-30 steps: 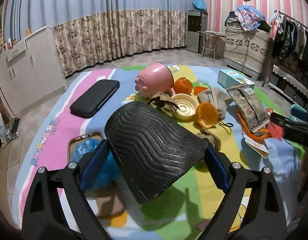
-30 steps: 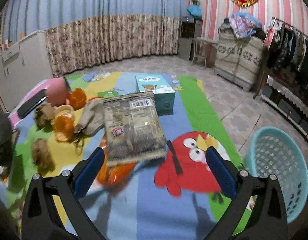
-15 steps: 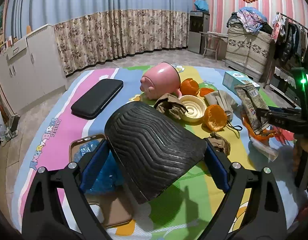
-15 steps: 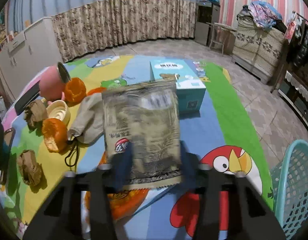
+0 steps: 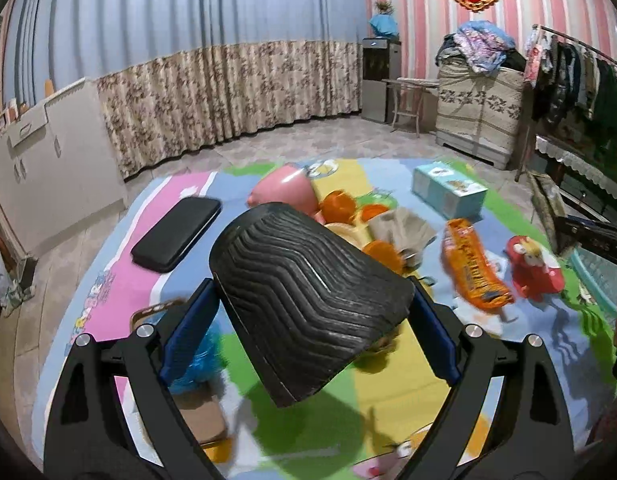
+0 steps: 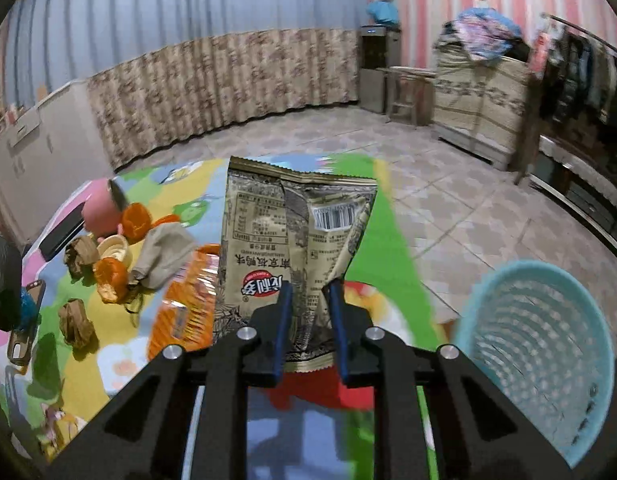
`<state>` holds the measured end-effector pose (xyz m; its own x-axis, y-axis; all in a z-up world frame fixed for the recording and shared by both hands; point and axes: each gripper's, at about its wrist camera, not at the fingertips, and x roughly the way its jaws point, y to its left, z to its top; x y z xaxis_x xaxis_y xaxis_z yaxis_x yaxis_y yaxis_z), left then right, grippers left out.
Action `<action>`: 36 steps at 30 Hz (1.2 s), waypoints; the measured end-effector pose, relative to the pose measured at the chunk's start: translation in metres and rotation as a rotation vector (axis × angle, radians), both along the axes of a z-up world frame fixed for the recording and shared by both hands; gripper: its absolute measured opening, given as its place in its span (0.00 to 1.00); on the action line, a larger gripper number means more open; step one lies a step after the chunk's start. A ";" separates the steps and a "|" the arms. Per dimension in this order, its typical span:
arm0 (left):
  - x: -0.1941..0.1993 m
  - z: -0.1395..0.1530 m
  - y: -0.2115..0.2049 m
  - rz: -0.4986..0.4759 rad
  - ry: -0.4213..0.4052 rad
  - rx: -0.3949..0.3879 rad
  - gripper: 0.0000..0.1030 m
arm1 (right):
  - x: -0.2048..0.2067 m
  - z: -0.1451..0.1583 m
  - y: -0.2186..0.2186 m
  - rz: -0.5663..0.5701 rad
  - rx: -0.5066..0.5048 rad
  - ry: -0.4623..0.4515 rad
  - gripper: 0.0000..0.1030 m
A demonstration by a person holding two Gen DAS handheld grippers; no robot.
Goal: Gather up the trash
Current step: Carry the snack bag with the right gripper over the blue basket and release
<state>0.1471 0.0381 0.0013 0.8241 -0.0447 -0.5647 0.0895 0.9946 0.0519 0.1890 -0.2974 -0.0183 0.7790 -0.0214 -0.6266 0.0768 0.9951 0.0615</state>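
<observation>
Fingers (image 6: pixel 285 322) closing on snack bag (image 6: pixel 296 224)

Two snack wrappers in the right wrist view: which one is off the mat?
The tan wrapper with the barcode: the right gripper, jaws closing, pinches its lower end and holds it upright. The orange wrapper lies flat on the play mat.

Both grippers share 1 build — the left gripper (image 5: pixel 310 300) and the right gripper (image 6: pixel 310 320) each have 2 matte black angular arms with triangular cut-outs. Each arm ends in a flat blue finger pad (image 5: pixel 190 332), and 2 round silver screw heads (image 6: pixel 246 333) sit on each arm — 4 per gripper, with no cables or markings visible
</observation>
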 end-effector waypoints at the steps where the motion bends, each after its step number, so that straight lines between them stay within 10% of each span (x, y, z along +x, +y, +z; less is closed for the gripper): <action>1: -0.001 0.003 -0.008 -0.011 -0.009 0.001 0.86 | -0.006 0.002 -0.009 -0.021 0.005 -0.004 0.19; 15: -0.002 0.018 -0.151 -0.217 -0.084 -0.006 0.86 | -0.089 0.024 -0.129 -0.314 -0.037 -0.066 0.19; 36: -0.004 -0.009 -0.346 -0.541 -0.055 -0.032 0.86 | -0.110 0.001 -0.216 -0.413 0.066 -0.013 0.19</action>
<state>0.1430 -0.3078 -0.0075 0.7069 -0.4867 -0.5132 0.5868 0.8087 0.0413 0.0793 -0.5133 -0.0171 0.7211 -0.2935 -0.6276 0.4671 0.8749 0.1276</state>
